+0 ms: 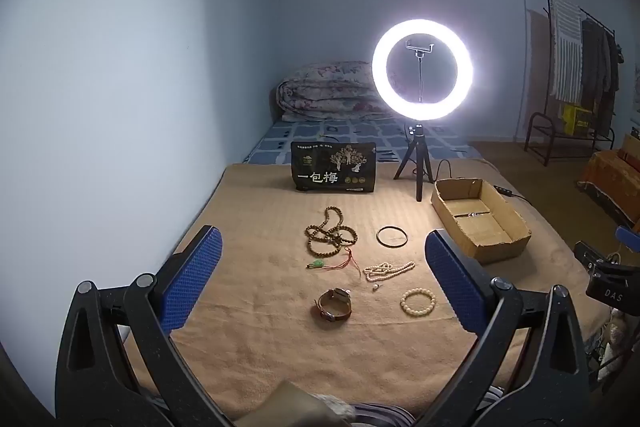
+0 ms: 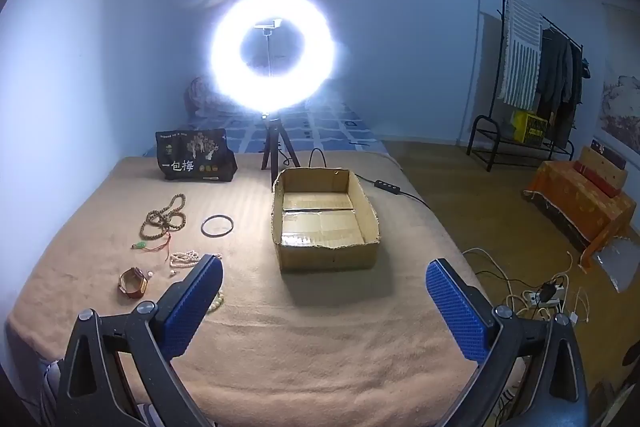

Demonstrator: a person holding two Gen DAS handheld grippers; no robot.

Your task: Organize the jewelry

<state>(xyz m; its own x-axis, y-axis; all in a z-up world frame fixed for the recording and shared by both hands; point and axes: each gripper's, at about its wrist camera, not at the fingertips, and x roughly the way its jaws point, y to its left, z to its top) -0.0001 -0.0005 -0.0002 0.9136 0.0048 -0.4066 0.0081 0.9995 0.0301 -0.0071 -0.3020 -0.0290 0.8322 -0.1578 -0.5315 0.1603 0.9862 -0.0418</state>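
We judge the task barely begun, if at all. Our left gripper [image 1: 320, 267] hangs with both blue pads spread wide and nothing between them; our right gripper [image 2: 324, 291] is likewise spread and carries nothing.

All the jewelry we can see lies loose on the tan blanket [image 1: 256, 339], ahead of the left gripper. Nearest its gap: the watch [image 1: 334, 304] and, to the right of it, the pale bead bracelet [image 1: 418, 301]. Further ahead: the white bead strand [image 1: 386, 270], the red cord with a green pendant [image 1: 332, 263], then the dark bangle [image 1: 392, 237] and the brown bead necklace [image 1: 330, 233], furthest out. From the right gripper these sit ahead and left; its left pad hides most of the pale bracelet.

Container: one open cardboard box [image 2: 276, 227], straight ahead of the right gripper, ahead-right of the left. Floor looks bare apart from tape; a small glint at the middle seam in the left view, cannot tell if it is an object.

Remaining, in our judgement: six pieces to move, presumably into the box.

Beyond: black printed bag [image 1: 334, 167], lit ring light [image 1: 422, 71] on a tripod.
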